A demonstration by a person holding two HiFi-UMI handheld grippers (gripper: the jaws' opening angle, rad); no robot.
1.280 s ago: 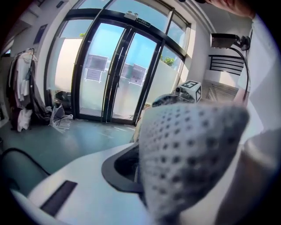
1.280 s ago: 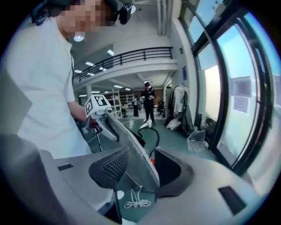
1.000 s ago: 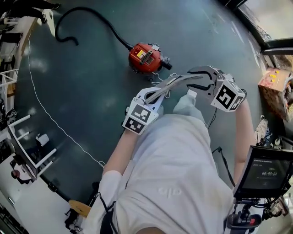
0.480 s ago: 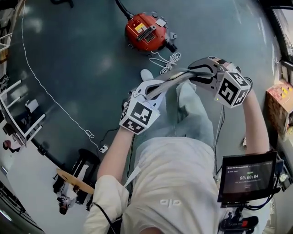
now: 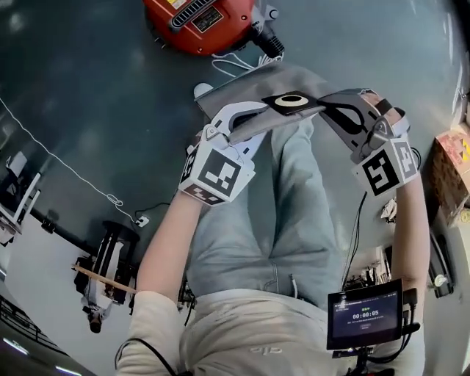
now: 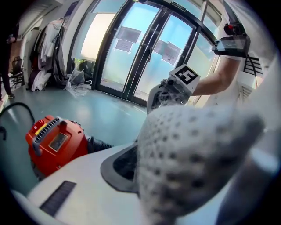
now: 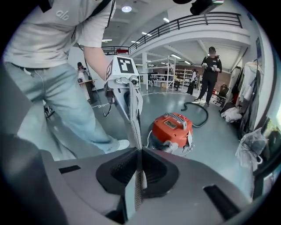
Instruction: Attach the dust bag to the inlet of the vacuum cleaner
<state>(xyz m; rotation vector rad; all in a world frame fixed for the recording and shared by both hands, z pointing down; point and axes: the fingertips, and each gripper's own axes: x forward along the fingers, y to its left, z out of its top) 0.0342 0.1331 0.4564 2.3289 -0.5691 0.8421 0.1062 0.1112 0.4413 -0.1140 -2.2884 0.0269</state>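
Head view — left gripper clamps the dust bag.

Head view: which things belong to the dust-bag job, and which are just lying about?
Job: dust bag; vacuum cleaner; left gripper, shut on the bag; right gripper, jaws closing on the bag's edge.
Lying about: white cord; cardboard box; black stand.
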